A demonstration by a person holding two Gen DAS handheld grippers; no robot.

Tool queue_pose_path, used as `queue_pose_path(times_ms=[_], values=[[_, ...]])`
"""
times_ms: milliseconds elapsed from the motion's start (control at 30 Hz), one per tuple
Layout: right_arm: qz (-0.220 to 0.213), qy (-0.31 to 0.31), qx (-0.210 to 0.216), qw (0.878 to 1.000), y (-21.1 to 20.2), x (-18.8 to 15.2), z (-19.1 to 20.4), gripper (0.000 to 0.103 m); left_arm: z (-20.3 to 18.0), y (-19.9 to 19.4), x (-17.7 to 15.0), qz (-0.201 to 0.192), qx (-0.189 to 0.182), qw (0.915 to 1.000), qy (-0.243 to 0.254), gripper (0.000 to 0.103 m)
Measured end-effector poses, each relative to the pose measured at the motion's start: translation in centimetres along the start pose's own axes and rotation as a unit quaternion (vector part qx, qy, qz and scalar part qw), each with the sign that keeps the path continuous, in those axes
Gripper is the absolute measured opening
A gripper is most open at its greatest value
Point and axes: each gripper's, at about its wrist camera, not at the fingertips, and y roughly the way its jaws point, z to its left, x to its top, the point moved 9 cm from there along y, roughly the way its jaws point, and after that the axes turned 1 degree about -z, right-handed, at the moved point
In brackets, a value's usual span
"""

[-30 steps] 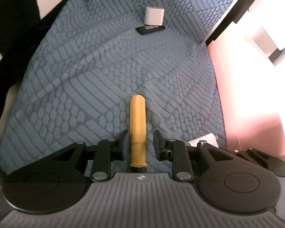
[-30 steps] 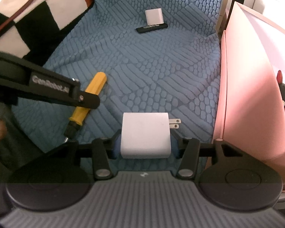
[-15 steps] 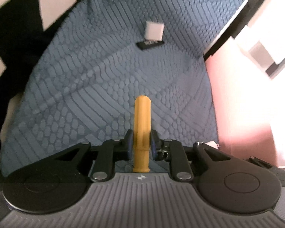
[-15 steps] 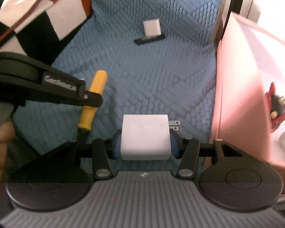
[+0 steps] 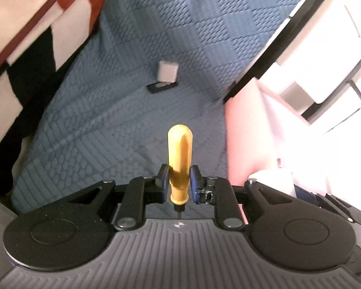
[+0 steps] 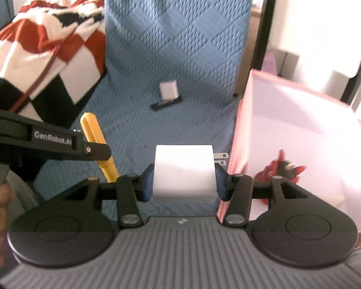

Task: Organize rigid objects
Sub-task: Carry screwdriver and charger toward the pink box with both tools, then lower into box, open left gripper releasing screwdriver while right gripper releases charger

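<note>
My left gripper [image 5: 179, 180] is shut on the yellow screwdriver [image 5: 179, 159], handle pointing forward, held above the blue quilted bed cover [image 5: 122, 110]. The screwdriver also shows in the right wrist view [image 6: 96, 142] beside the left gripper's arm [image 6: 60, 139]. My right gripper [image 6: 184, 183] is shut on a white plug adapter [image 6: 184, 171], its two prongs pointing right toward the pink box [image 6: 300, 125]. The adapter is lifted off the cover, next to the box's left wall.
A small white block [image 5: 168, 72] and a flat black bar [image 5: 161, 87] lie far back on the cover. A red toy [image 6: 280, 167] lies inside the pink box. A red, white and black checked blanket [image 6: 43, 55] is at the left.
My left gripper closed on the screwdriver and lifted it off the cover. My right gripper rose with the adapter and moved toward the pink box.
</note>
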Motion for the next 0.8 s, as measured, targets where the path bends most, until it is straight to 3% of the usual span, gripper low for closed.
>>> queue_pose_path(times_ms=[233, 433, 800], values=[[-0.025, 0.004, -0.016, 1.000, -3.5, 1.6, -1.7, 0.053, -4.0, -2.5, 0.6, -0.015, -0.008, 0.9990, 0.041, 0.022], [-0.033, 0.012, -0.016, 0.999, -5.8, 2.0, -2.7, 0.053, -6.4, -4.2, 0.9, -0.023, -0.015, 0.9985, 0.048, 0.022], [-0.056, 0.036, -0.036, 0.997, -7.6, 2.7, -6.6, 0.053, -11.8, -4.0, 0.6, -0.016, -0.030, 0.9964, 0.078, 0.022]])
